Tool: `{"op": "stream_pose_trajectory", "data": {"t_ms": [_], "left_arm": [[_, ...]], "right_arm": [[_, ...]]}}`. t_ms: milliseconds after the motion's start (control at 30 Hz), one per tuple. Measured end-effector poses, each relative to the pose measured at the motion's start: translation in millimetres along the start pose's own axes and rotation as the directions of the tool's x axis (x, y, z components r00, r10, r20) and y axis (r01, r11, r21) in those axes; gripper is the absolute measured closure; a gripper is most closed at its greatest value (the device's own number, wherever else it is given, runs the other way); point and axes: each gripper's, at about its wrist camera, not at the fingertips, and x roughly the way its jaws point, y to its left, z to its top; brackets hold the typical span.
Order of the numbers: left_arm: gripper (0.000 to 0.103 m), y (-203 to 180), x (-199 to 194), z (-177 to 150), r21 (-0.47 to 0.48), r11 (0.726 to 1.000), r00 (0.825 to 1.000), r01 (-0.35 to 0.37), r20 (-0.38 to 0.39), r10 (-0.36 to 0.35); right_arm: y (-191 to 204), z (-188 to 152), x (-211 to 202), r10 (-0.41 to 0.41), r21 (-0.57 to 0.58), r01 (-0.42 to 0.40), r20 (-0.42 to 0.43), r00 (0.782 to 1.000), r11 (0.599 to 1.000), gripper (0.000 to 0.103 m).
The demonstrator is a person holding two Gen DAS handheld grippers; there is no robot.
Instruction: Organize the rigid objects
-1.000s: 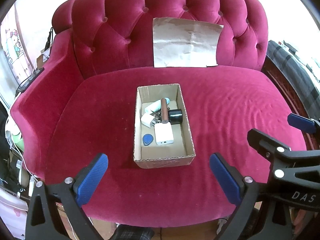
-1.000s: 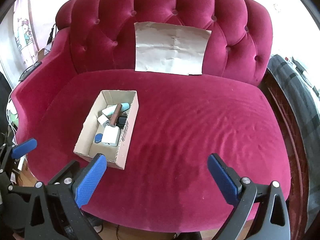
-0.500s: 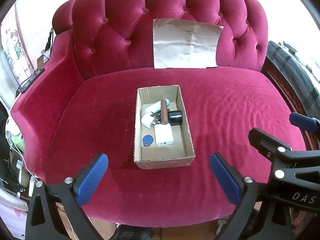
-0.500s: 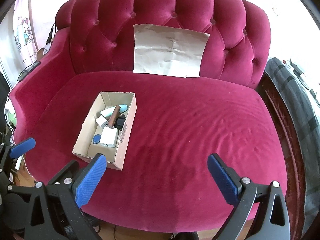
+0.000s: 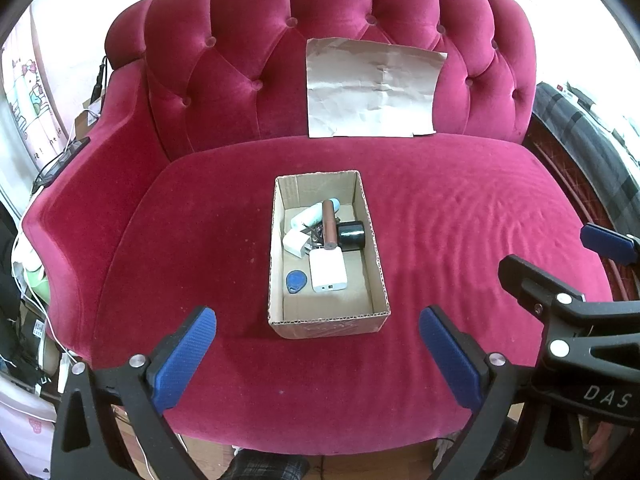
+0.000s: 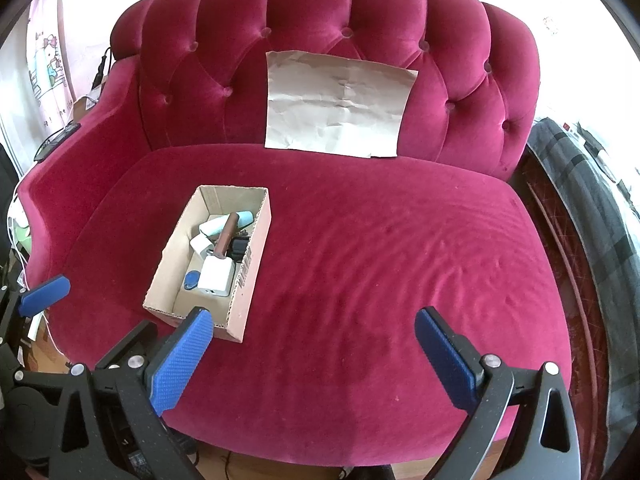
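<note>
An open cardboard box [image 5: 280, 322] [image 6: 248, 280] sits on the seat of a crimson velvet sofa [image 5: 460, 240]. Inside lie a white charger block [image 5: 328, 270] [image 6: 216, 274], a blue key fob [image 5: 296, 282] [image 6: 193, 279], a brown tube [image 5: 329, 224] [image 6: 225, 236], a black cylinder [image 5: 352, 236], a white-and-teal bottle [image 5: 308, 216] and a small white plug [image 5: 295, 242]. My left gripper [image 5: 318, 358] hangs open just in front of the box, holding nothing. My right gripper [image 6: 310, 360] stands open over bare seat to the box's right, also holding nothing.
A creased sheet of paper [image 5: 372, 88] [image 6: 340, 106] leans against the tufted backrest. The sofa's raised left arm [image 5: 80, 184] carries a dark device and cables. A dark plaid fabric [image 6: 592, 208] lies off the sofa's right end. Wooden floor shows below the front edge.
Both grippers have drifted back very slightly from the sofa. The box and its contents have not moved, and both grippers stay open.
</note>
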Motion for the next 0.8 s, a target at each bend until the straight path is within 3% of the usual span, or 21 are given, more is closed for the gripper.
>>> {"op": "stream_pose_trajectory", "data": {"t_ms": [800], "left_arm": [[0.000,-1.9,-0.5,2.2,0.005,1.000,1.000,0.007,0.003,-0.007]], "right_arm": [[-2.9,0.9,-0.5,0.008,0.003,-0.008,0.011,1.000,1.000,0.000]]}}
